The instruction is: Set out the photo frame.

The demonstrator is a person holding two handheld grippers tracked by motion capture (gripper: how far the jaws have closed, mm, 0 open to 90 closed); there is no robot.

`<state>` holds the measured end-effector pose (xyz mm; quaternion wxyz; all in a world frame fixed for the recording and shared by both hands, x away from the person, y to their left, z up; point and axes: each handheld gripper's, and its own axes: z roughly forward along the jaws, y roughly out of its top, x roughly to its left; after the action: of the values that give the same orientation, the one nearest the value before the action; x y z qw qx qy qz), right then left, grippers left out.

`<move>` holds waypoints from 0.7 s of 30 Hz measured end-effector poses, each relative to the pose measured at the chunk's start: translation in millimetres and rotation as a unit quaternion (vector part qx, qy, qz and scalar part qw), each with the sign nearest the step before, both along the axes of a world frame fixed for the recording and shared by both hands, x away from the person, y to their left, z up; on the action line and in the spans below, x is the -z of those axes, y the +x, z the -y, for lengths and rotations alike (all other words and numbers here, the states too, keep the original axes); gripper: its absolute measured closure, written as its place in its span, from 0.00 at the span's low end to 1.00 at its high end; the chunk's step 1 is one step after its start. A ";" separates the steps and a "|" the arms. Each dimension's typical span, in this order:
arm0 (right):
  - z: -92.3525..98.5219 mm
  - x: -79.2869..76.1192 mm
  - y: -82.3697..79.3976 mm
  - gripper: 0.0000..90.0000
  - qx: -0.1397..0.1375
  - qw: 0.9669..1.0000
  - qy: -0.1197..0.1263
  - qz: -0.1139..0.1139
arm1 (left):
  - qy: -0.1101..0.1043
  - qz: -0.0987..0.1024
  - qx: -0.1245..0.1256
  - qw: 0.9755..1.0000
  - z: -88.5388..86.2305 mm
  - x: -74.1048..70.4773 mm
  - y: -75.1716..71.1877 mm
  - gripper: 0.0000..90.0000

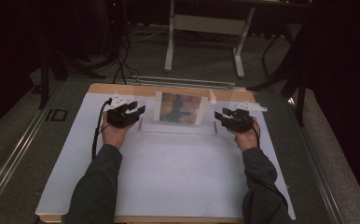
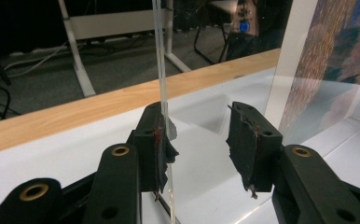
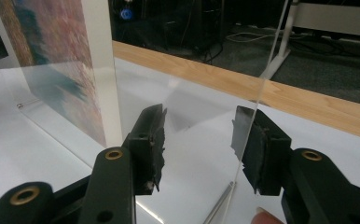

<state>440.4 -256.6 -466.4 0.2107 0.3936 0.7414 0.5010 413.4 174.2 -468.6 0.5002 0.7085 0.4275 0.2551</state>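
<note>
My left gripper (image 1: 132,110) sits at the left end of a clear acrylic stand (image 1: 180,84), my left hand (image 1: 114,132) under it and the sleeved forearm running back toward the near edge of the table (image 1: 122,89). In the left gripper view its jaws are spread apart (image 2: 199,140); the thin edge of the clear sheet (image 2: 162,70) rises upright right against the inner face of the left jaw, and the other jaw stands well clear of it, so nothing is gripped.

The stand is at the far middle of the table, holding a print (image 1: 179,108) of blurred orange, red and blue with a white border.

My right gripper (image 1: 223,115) is at the stand's right end, my right hand (image 1: 246,138) beneath it, a black cable (image 1: 262,184) trailing along the sleeve. Its jaws are apart too (image 3: 197,140), with the clear edge (image 3: 257,93) passing just beside the right-hand jaw; I cannot tell whether it touches. A fingertip (image 3: 269,216) shows at the bottom.

The table has a pale wood rim and a smooth white top (image 1: 178,177). Beyond it lie grey carpet (image 1: 201,60), the white legs of another table (image 1: 204,28) and loose cables in a dark room.
</note>
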 end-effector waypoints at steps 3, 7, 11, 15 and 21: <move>0.9 -1.6 -4.1 0.58 -0.001 1.000 0.000 0.000 | -0.005 -0.001 0.000 1.000 0.2 0.5 -4.4 0.64; 0.7 -5.0 -12.3 0.58 -0.002 1.000 -0.001 -0.002 | -0.012 -0.003 -0.002 1.000 -0.4 0.5 -13.1 0.64; -0.6 -6.9 -20.4 0.58 -0.003 1.000 -0.002 -0.009 | -0.016 -0.005 -0.003 1.000 -2.1 -0.8 -22.6 0.64; -1.8 -9.3 -27.2 0.58 -0.007 1.000 -0.004 -0.008 | -0.016 -0.011 -0.004 1.000 -3.6 -2.0 -31.9 0.64; -3.7 -9.1 -35.6 0.58 -0.013 1.000 -0.007 -0.010 | -0.005 -0.016 -0.006 1.000 -4.8 -4.0 -43.1 0.64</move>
<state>404.8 -252.8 -457.3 0.1998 0.3872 0.7522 0.4943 370.3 178.9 -464.6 0.4953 0.7077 0.4405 0.2446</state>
